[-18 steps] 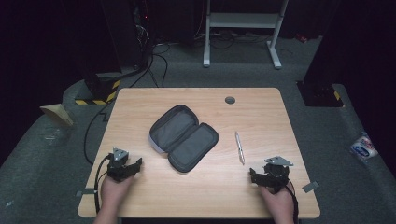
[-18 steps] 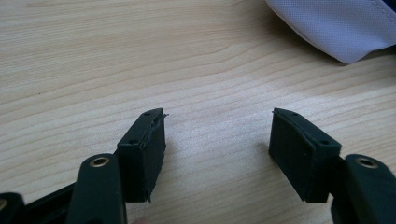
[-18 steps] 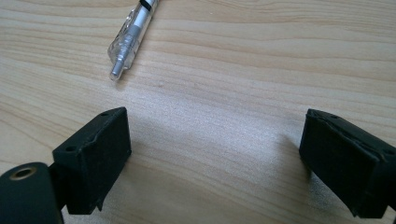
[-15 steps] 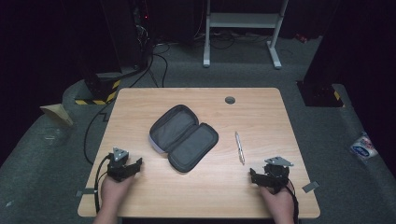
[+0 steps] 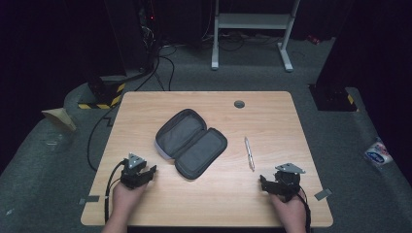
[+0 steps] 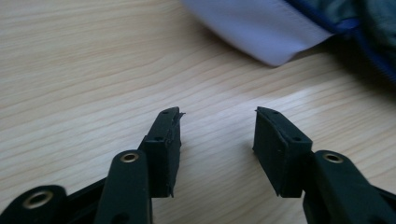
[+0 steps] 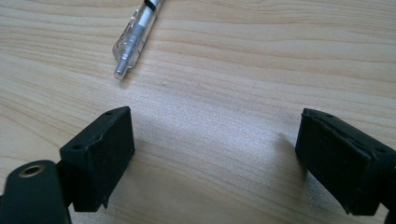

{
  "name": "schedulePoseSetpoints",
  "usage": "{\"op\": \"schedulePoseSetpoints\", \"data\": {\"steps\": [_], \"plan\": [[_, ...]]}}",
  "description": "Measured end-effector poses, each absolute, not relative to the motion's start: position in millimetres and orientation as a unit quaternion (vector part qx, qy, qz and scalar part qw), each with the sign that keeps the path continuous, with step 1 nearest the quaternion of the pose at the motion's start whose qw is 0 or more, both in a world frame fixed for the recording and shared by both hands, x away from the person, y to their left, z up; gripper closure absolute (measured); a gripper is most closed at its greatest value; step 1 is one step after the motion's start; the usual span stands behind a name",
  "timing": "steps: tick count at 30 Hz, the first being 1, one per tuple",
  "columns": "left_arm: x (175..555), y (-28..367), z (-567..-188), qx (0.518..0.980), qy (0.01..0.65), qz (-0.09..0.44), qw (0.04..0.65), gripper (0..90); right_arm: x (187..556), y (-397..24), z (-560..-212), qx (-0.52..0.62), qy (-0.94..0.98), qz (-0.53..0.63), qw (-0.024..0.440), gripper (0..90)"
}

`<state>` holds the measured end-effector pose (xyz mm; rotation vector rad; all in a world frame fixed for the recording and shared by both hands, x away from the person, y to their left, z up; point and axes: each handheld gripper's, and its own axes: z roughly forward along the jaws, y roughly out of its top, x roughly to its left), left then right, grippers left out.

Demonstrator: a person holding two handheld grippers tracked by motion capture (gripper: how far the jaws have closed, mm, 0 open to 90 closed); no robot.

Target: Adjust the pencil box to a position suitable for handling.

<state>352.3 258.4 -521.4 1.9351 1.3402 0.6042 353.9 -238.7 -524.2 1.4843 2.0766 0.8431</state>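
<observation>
An unzipped grey pencil case (image 5: 191, 143) lies open mid-table (image 5: 145, 107). The pen (image 5: 249, 153) lies just right of it, bare wood around. The left gripper (image 5: 145, 174) near the case's near-left edge and the right gripper (image 5: 270, 184) below the pen both rest with jaws apart, seemingly empty.

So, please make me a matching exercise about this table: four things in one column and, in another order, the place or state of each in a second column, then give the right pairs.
Things:
1. pencil case
2. pen
3. left gripper
4. right gripper

Places or states:
A. lies alone on the wood, between the case and the table's right edge
B. lies unzipped and spread open at the middle of the table
C. jaws open, near the table's front right corner
D. jaws open, just in front of the case's near left end

Pairs: 1-B, 2-A, 3-D, 4-C
</observation>
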Motion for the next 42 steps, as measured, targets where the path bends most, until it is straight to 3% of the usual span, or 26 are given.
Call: {"op": "schedulePoseSetpoints", "data": {"steps": [17,27,42], "plan": [[338,176,-506,0.803,0.395,0.216,0.39,69.5,353,-238,-524,0.53,0.756,0.309,0.227,14.4],[347,162,-503,0.797,0.387,0.225,0.406,72.0,353,-238,-524,0.528,0.757,0.31,0.228,15.4],[350,144,-520,0.825,0.371,0.212,0.37,74.3,353,-238,-524,0.529,0.757,0.31,0.228,15.8]]}}
